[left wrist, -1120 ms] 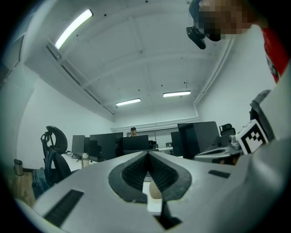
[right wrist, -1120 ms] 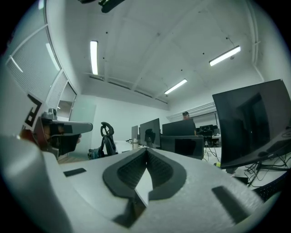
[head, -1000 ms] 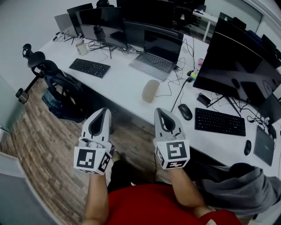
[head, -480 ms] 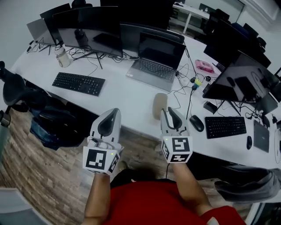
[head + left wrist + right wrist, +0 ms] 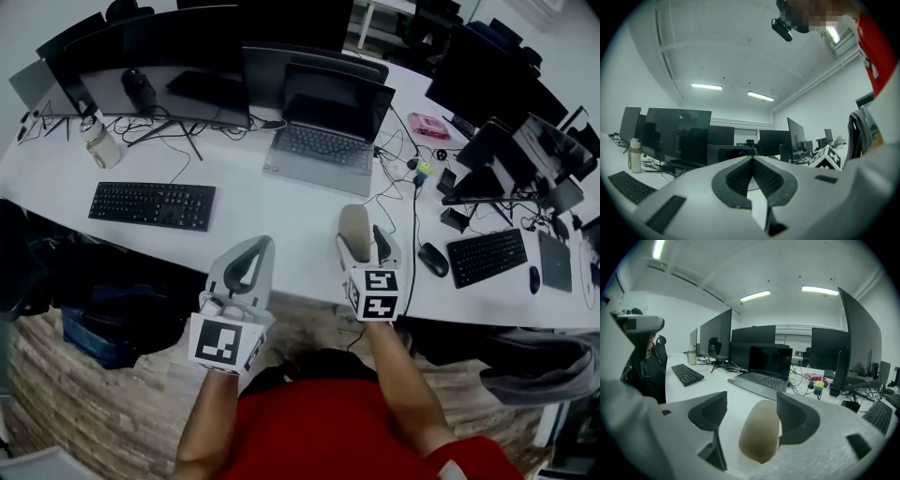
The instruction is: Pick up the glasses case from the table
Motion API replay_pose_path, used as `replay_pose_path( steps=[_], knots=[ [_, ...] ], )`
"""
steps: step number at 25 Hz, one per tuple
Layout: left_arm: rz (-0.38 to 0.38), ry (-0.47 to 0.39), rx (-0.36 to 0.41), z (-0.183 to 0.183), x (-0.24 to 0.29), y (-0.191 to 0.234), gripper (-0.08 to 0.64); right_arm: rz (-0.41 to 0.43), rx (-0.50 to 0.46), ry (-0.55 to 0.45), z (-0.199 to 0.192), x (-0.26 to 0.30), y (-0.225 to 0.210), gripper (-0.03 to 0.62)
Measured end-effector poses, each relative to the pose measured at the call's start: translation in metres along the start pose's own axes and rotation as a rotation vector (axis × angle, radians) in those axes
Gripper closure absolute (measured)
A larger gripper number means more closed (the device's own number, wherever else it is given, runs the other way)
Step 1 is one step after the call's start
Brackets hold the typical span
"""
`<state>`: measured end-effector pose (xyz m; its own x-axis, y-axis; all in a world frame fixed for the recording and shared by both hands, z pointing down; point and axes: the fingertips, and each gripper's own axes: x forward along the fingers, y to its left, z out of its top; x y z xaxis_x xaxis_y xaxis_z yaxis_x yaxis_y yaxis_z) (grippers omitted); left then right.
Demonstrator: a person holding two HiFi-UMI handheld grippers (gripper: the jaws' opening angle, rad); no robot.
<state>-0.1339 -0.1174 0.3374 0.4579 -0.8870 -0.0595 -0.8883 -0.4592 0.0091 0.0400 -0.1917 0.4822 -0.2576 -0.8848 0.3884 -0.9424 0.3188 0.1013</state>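
Note:
The glasses case [image 5: 354,225] is a beige oval pod lying on the white table [image 5: 281,220] near its front edge, in front of the laptop. My right gripper [image 5: 367,241] reaches over the table edge, its jaws opening, with the case [image 5: 760,432] between them. In the right gripper view [image 5: 752,401] the right pad sits close against the case's side and the left pad stands well apart from it. My left gripper [image 5: 262,247] hangs short of the table edge, to the left of the case. Its jaws [image 5: 752,160] meet tip to tip with nothing in them.
A grey laptop [image 5: 314,155] stands just behind the case, with cables [image 5: 398,202] to its right. A black keyboard [image 5: 150,203] lies to the left, a mouse [image 5: 432,259] and second keyboard [image 5: 487,255] to the right. Monitors [image 5: 150,56] and a bottle [image 5: 101,145] line the back.
Both grippers have moved forward to the table. The right gripper's jaws, shut before, have spread and now straddle the case. The left gripper stays shut.

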Motion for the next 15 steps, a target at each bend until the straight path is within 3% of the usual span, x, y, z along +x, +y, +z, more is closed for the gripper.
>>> replay_pose_path(
  steps=[4, 9, 15],
  knots=[
    [-0.023, 0.019, -0.010, -0.007, 0.021, 0.009, 0.549, -0.027, 0.019, 0.102, -0.030, 0.030, -0.008, 0.199],
    [-0.050, 0.048, -0.004, -0.014, 0.045, 0.013, 0.549, -0.064, 0.049, 0.191, -0.060, 0.052, -0.021, 0.158],
    [-0.072, 0.082, 0.006, -0.021, 0.066, 0.011, 0.549, -0.050, 0.112, 0.274, -0.080, 0.073, -0.022, 0.135]
  ],
)
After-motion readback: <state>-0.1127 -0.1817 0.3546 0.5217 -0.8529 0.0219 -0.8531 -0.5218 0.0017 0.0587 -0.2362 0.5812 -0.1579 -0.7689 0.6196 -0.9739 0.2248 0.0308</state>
